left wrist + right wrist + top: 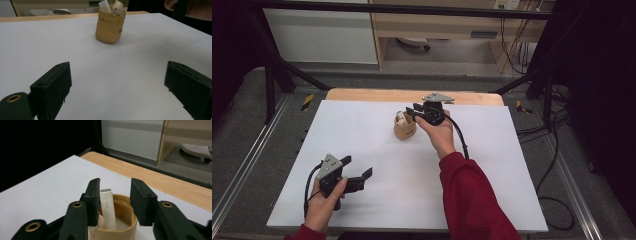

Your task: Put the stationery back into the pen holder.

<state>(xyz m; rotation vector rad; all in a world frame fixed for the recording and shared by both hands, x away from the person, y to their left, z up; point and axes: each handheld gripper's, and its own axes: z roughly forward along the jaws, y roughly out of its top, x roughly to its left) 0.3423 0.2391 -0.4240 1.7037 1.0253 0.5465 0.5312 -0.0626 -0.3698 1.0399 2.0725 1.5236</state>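
Table [377, 200]: a white sheet is being carried on it, with a wooden strip showing along the far edge.
Left gripper [354, 175]: it is being held low near the front-left corner, jaws spread wide and empty, aimed across the sheet at the pouch.
Right gripper [413, 111]: it is being held just over the pouch's mouth; its jaws are parted on either side of the white stick, with a gap on each side, so nothing is being gripped.
Tan pouch [404, 129]: it is being left upright near the far middle of the table, well apart from the left gripper.
White stick [108, 207]: it is being kept upright inside the pouch, beside a small rounded figure [117, 8].
Step in hand: judged as release of the stick into the pouch.
Next move: a straight lift is being called for, without the pouch rim being caught.
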